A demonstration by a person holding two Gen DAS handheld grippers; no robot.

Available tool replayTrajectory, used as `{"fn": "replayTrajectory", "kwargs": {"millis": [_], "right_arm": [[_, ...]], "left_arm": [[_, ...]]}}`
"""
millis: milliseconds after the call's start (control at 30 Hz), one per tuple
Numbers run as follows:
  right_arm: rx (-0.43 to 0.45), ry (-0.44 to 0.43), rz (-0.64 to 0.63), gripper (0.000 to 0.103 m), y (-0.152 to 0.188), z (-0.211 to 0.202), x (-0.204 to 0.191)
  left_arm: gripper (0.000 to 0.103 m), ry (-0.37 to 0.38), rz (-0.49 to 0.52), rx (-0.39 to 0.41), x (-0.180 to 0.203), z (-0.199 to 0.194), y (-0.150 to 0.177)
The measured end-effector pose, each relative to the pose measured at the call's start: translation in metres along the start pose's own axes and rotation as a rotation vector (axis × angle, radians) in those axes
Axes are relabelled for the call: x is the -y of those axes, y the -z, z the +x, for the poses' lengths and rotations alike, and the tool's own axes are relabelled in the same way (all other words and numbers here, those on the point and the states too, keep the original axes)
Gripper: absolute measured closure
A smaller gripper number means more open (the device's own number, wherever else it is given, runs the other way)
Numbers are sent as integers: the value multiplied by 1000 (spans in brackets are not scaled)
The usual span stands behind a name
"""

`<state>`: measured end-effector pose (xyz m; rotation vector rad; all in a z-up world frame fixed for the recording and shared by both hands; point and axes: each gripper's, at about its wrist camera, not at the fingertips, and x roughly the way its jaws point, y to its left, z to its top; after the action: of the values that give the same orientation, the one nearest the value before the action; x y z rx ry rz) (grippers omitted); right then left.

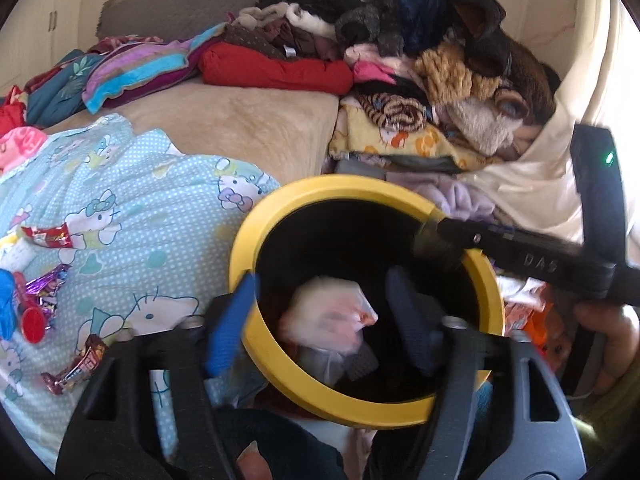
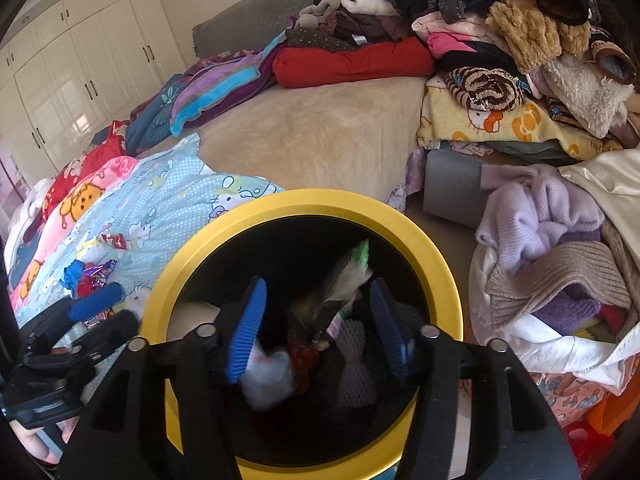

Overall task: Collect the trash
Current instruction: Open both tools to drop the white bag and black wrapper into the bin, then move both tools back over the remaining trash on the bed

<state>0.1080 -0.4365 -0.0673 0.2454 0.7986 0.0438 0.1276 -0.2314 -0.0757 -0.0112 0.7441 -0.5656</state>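
A yellow-rimmed black trash bin (image 1: 256, 220) stands on the bed; it also shows in the right wrist view (image 2: 436, 240). Inside lie a white crumpled bag (image 1: 328, 316) and several wrappers (image 2: 352, 276). My left gripper (image 1: 320, 320) is open over the bin's mouth, with its left finger outside the rim. My right gripper (image 2: 316, 328) is open above the bin's mouth and holds nothing. Candy wrappers (image 1: 48, 284) and a red cap (image 1: 34, 324) lie on the blue Hello Kitty quilt (image 1: 140, 220) to the left; they also show in the right wrist view (image 2: 96, 276).
A beige blanket (image 2: 320, 136) covers the bed's middle. A tall heap of clothes (image 1: 420, 60) fills the back right. A lilac sweater (image 2: 540, 216) and knitwear lie right of the bin. White wardrobes (image 2: 72, 60) stand at far left.
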Motion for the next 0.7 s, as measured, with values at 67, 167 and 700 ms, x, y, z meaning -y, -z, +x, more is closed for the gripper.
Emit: {"fn": "replayTrajectory", "kwargs": {"millis": [67, 167, 700], "right_arm": [[10, 13, -11, 43, 0, -1, -3], [47, 27, -29, 34, 0, -8, -11], [201, -5, -122, 18, 3, -41, -63]], "left_arm": [[18, 3, -20, 31, -4, -8, -2], [11, 2, -43, 79, -9, -22, -5], [11, -75, -130, 212, -42, -76, -6]]}}
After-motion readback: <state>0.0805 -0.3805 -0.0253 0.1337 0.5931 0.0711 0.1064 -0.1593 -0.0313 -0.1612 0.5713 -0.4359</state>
